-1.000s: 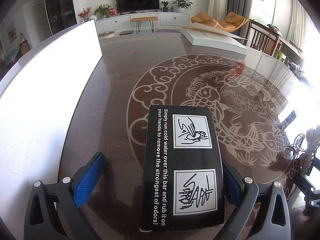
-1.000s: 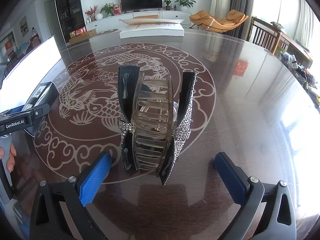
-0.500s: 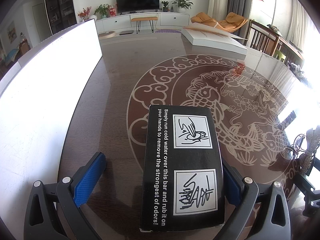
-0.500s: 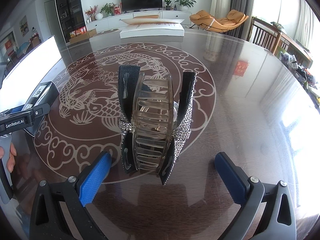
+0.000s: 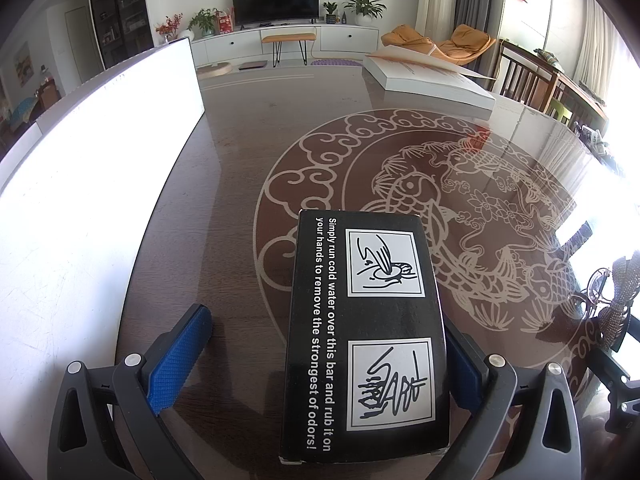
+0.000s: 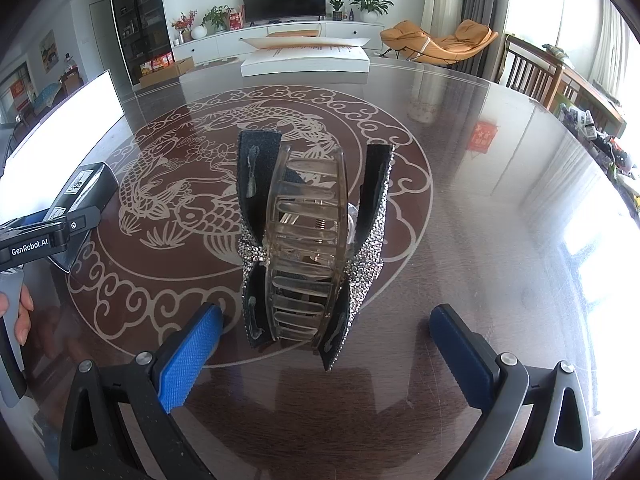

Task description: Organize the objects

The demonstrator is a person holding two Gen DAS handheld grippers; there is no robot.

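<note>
A black box [image 5: 364,332] with white text and two drawings lies on the dark glass table [image 5: 240,168] between the fingers of my left gripper [image 5: 324,360]. The jaws are open; the right pad sits against the box's side and the left pad stands apart. The box also shows in the right wrist view [image 6: 82,192]. A clear hair claw with a black rhinestone bow [image 6: 312,240] stands on the table between the open fingers of my right gripper [image 6: 324,352], touching neither pad. It also shows at the far right of the left wrist view [image 5: 616,304].
A long white board [image 5: 80,184] runs along the table's left side. A white open box [image 6: 306,58] sits at the far edge. Wooden chairs [image 6: 532,72] stand at the right. The left gripper body and a hand [image 6: 24,240] are at the left of the right wrist view.
</note>
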